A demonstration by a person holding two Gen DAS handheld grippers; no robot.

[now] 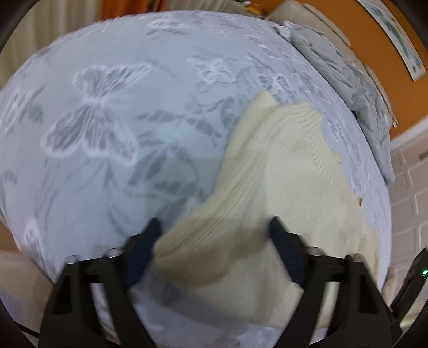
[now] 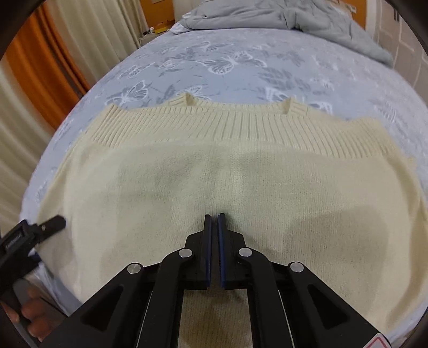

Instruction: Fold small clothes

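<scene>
While the cream knit sweater (image 2: 214, 166) is lying spread flat on the pale blue butterfly-print bedsheet (image 2: 240, 67), the right gripper (image 2: 214, 217) is hovering low over the middle of its body with its jaws drawn almost fully together, only a thin slit showing between the blue pads; whether any knit is pinched there is hard to tell, though nothing appears bunched up between them. The ribbed band (image 2: 235, 125) of the sweater is running across the far side of the garment. At the garment's left edge, the left gripper (image 1: 214, 230) is sitting with its jaws spread wide, holding nothing, and a folded-over ribbed portion of the sweater (image 1: 267, 174) is lying between and beyond its fingers, blurred in that view. A rumpled grey duvet (image 2: 281, 16) is lying at the far end of the bed, well apart from the sweater, and cream curtains (image 2: 101, 29) are hanging beside an orange wall.
</scene>
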